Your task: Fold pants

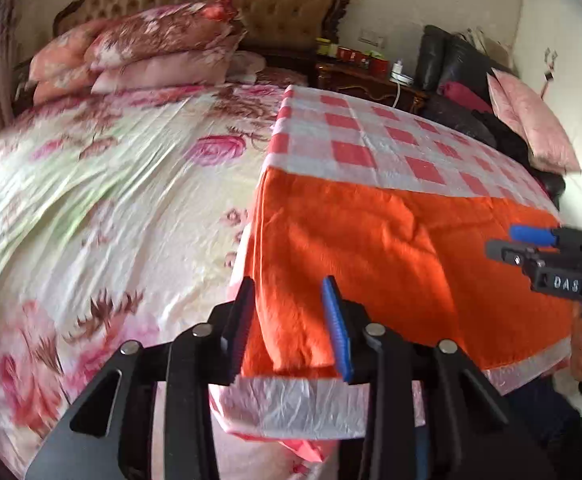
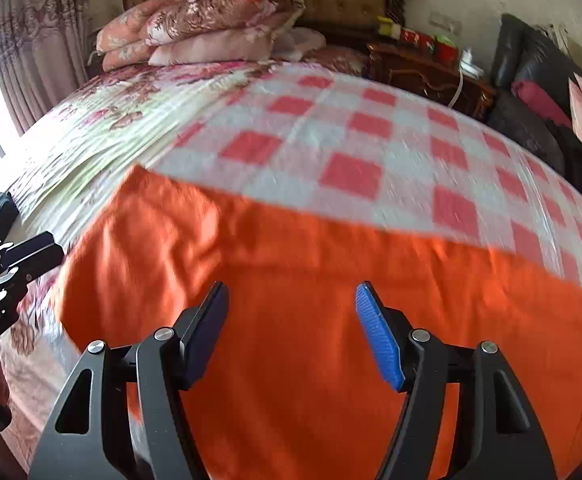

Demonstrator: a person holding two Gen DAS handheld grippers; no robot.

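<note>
Already folded: orange pants (image 1: pixel 391 264) in layered rectangle on checked cloth (image 1: pixel 371 140). Left gripper (image 1: pixel 291 320) part-open, right gripper (image 2: pixel 291 332) wide, both empty (maybe one fold left).

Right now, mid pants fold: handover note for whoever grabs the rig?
Left gripper: open, at the left edge of the orange pants, nothing pinched.
Right gripper: open wide above the pants, empty.
Pants lie flat on the checked plastic sheet at the near edge of the bed.
Done: layered edges on the left suggest at least one fold is in.
Left: probably another fold, then smoothing.
</note>
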